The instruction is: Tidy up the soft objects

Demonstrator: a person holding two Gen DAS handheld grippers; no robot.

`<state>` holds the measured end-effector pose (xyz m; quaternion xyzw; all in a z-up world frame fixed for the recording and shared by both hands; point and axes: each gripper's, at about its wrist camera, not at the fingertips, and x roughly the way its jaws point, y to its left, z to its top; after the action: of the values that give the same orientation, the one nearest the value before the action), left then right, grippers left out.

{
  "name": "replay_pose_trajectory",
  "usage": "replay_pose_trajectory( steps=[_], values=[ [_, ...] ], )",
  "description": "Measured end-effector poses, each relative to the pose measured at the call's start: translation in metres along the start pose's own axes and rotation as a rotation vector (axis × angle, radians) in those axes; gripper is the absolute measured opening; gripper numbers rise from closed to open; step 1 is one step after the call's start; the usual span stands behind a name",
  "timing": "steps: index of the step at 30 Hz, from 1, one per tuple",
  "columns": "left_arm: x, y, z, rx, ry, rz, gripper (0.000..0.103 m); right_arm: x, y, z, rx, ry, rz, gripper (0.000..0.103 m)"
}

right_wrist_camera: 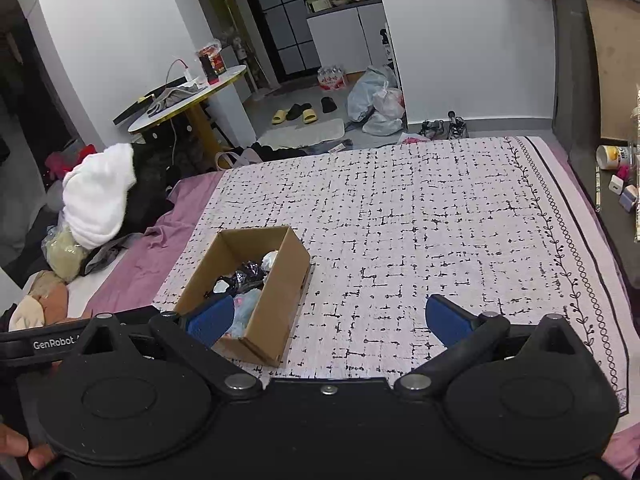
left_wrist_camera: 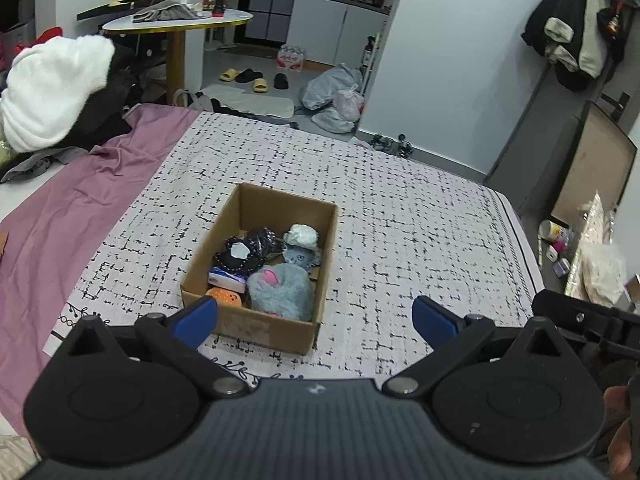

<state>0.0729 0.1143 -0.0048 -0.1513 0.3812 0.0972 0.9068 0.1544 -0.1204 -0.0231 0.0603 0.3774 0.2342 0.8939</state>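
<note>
My cardboard box [left_wrist_camera: 256, 276] sits on the black-and-white patterned blanket [left_wrist_camera: 400, 208], its top open. Inside it lie a fluffy grey-blue plush [left_wrist_camera: 280, 290], a crinkly black packet [left_wrist_camera: 248, 252] and a white wad [left_wrist_camera: 302, 235]. My left tongs [left_wrist_camera: 316, 316] and right tongs [right_wrist_camera: 330, 316] both gape wide, empty.

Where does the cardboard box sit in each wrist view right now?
Left wrist: cardboard box sits centre frame, just beyond the left gripper, its near corner behind the left pad.
Right wrist: same box lies lower left, partly behind the right gripper left pad.
Shared landmark: round side table.
</note>
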Motion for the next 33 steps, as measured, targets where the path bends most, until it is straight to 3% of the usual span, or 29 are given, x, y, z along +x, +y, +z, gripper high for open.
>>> replay_pose_trajectory(
  steps=[9,20,33],
  values=[
    [-0.026,-0.001,-0.007,0.045,-0.015,-0.021,0.103,-0.029,0.001,-0.009,-0.027,0.001,-0.028,0.103],
    [-0.05,0.0,-0.027,0.089,-0.027,-0.023,0.103,-0.053,-0.005,-0.04,-0.026,0.014,0.014,0.103],
    [-0.066,-0.019,-0.053,0.117,-0.039,-0.051,0.103,-0.084,-0.021,-0.052,-0.01,-0.026,-0.026,0.103]
  ],
)
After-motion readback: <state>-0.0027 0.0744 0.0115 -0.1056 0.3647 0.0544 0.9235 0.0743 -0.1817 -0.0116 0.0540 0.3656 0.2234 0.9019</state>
